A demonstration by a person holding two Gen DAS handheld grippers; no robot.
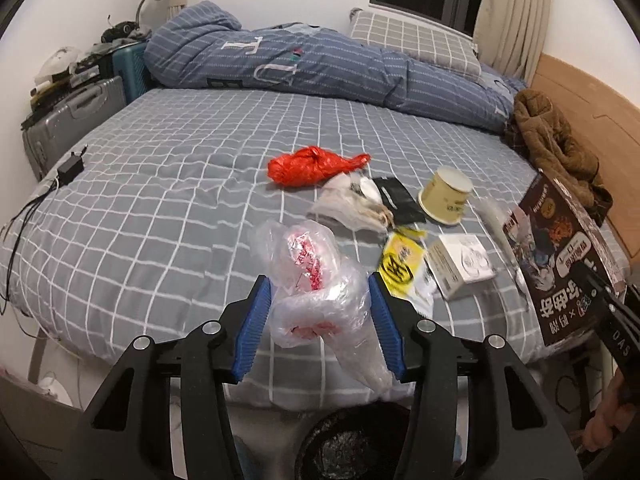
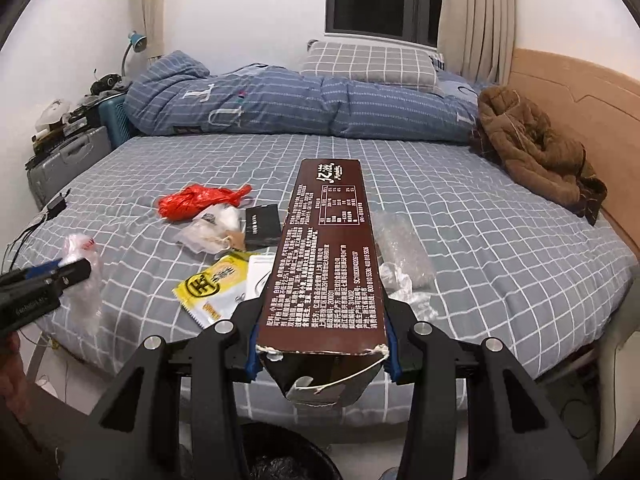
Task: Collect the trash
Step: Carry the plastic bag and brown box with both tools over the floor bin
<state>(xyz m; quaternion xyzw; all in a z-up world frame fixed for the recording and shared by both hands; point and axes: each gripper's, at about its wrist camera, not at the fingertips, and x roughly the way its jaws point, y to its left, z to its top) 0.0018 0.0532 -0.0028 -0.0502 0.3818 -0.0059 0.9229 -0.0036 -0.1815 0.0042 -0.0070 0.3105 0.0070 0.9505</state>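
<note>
My left gripper [image 1: 319, 280] is shut on a clear plastic bag with red print [image 1: 316, 308], which hangs off the grey checked bed [image 1: 160, 200]. In the right wrist view, that gripper [image 2: 60, 270] and its bag [image 2: 82, 280] show at the left. My right gripper [image 2: 322, 308] is shut on a long brown carton [image 2: 328, 240] with a torn near end; the carton [image 1: 560, 248] also appears at the right of the left wrist view. On the bed lie a red bag [image 1: 312, 166], a paper cup [image 1: 446, 196], a small white box [image 1: 464, 264] and a yellow wrapper [image 1: 400, 264]. A black bin [image 1: 352, 440] stands below both grippers.
A crumpled white bag [image 1: 352, 204], a black packet [image 1: 396, 198] and bubble wrap [image 2: 400, 244] also lie on the bed. A blue duvet [image 2: 280, 100] and a brown jacket [image 2: 532, 148] lie at the far side. A grey suitcase [image 1: 72, 116] and a charger [image 1: 70, 168] are at the left.
</note>
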